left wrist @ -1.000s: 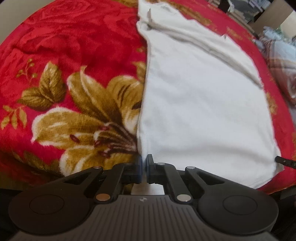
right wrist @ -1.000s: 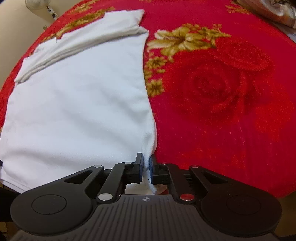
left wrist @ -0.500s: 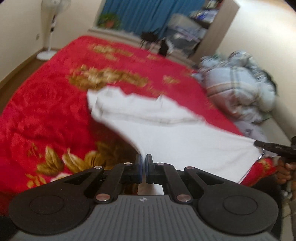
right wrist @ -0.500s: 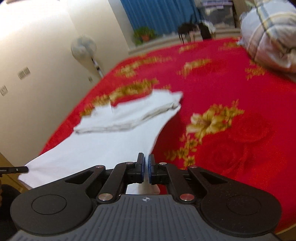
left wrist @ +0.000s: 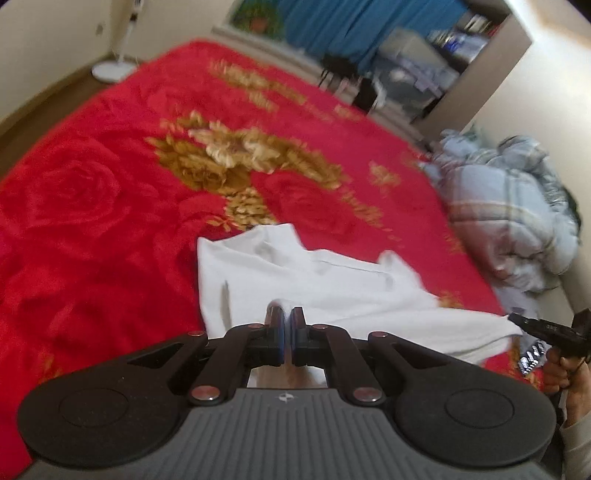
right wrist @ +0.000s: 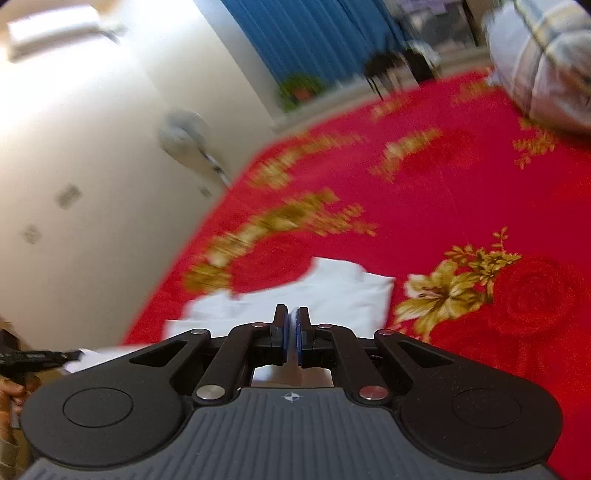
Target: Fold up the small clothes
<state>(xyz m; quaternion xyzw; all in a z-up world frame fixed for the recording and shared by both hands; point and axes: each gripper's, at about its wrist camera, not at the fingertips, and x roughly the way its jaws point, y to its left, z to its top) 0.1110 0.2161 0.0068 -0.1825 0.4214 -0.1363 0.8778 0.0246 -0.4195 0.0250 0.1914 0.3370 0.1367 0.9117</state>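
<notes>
A white garment (left wrist: 314,280) lies on the red flowered blanket (left wrist: 92,206), its near hem lifted off the bed. My left gripper (left wrist: 286,317) is shut on the hem's left corner; white cloth shows between and under its fingers. In the right wrist view my right gripper (right wrist: 292,317) is shut on the white garment (right wrist: 332,295) at the right corner. The right gripper's tip (left wrist: 532,325) also shows at the left wrist view's right edge, pinching the cloth, with a hand below it. The left gripper's tip (right wrist: 40,357) shows at the right wrist view's left edge.
A bundled plaid quilt (left wrist: 517,218) lies on the bed's right side. A standing fan (right wrist: 184,136) is by the cream wall on the left. Blue curtains (left wrist: 343,26), a shelf unit (left wrist: 461,62) and a dark chair (right wrist: 388,66) stand beyond the bed's far end.
Both grippers have risen and tilted up, carrying the garment's near hem off the bed and toward its far end. The views went from close over the cloth to the whole room.
</notes>
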